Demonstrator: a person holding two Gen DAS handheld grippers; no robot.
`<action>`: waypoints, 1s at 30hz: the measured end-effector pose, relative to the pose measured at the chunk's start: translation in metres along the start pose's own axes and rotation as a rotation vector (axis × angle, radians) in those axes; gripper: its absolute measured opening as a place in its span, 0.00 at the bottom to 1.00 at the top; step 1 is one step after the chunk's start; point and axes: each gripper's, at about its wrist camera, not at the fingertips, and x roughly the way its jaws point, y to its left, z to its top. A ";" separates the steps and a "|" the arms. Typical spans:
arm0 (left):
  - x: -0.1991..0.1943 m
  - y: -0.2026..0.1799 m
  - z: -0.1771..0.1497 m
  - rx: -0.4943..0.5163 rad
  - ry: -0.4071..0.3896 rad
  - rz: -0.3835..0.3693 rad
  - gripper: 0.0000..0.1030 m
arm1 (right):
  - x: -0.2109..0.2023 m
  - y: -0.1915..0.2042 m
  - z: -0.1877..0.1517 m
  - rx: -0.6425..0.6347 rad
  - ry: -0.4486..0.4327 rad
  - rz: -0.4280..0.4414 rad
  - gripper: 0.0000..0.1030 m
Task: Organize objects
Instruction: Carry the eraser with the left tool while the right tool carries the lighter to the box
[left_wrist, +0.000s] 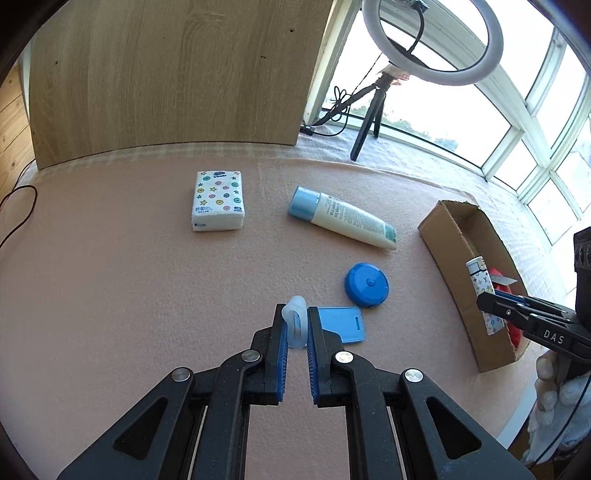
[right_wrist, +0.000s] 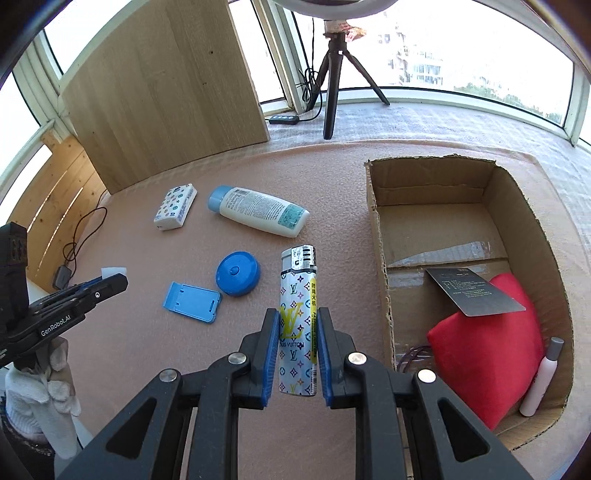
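**Two held items, one narrow box**

The right gripper (right_wrist: 295, 354) is pinching a lighter (right_wrist: 298, 317) upright, with the box (right_wrist: 376, 236) lying just to its right. The left gripper (left_wrist: 295, 328) is squeezing a translucent clip (left_wrist: 295, 325). The lighter is sticking far past the pads, so it may be tipping or catching the box wall; the slick clip could be squirting free.

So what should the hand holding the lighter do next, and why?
Probably carry it sideways over the cardboard box and let go: the right tool grips the lighter above the mat, beside the box already holding a red pouch.
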 end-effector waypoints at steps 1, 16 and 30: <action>0.000 -0.010 0.002 0.012 -0.003 -0.016 0.09 | -0.006 -0.005 -0.001 0.008 -0.009 -0.005 0.17; 0.033 -0.190 0.005 0.204 0.043 -0.274 0.09 | -0.065 -0.105 -0.020 0.121 -0.076 -0.136 0.17; 0.062 -0.288 -0.025 0.326 0.137 -0.376 0.20 | -0.070 -0.144 -0.019 0.122 -0.083 -0.144 0.17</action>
